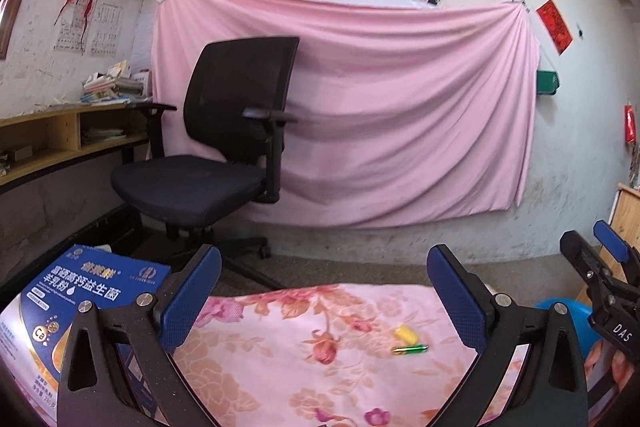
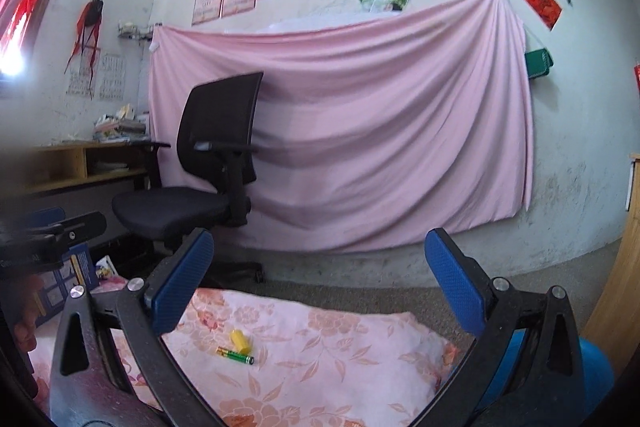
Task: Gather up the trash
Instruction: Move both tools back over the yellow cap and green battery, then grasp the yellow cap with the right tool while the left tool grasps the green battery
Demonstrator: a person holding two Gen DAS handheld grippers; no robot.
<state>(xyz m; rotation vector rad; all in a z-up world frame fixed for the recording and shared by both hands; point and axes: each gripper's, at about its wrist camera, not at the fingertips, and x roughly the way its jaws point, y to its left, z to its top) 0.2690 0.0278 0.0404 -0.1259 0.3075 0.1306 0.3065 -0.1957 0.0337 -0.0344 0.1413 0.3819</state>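
Note:
A green battery (image 1: 410,349) (image 2: 235,355) lies on a pink flowered cloth (image 1: 304,359) (image 2: 328,367), touching a small yellow cylinder (image 1: 406,333) (image 2: 240,341) just behind it. My left gripper (image 1: 324,303) stands open above the cloth, nothing between its blue pads; both items lie low and right between its fingers. My right gripper (image 2: 318,287) is open too, the items low and left between its fingers. It also shows at the right edge of the left wrist view as the right gripper (image 1: 600,267). The left gripper (image 2: 52,227) shows at the left edge of the right wrist view.
A blue printed box (image 1: 80,307) (image 2: 76,271) stands at the cloth's left side. A black office chair (image 1: 224,147) (image 2: 200,167) sits behind, by a wooden desk (image 1: 60,139). A pink sheet (image 1: 380,107) hangs on the wall. A blue round object (image 2: 596,367) lies at the right.

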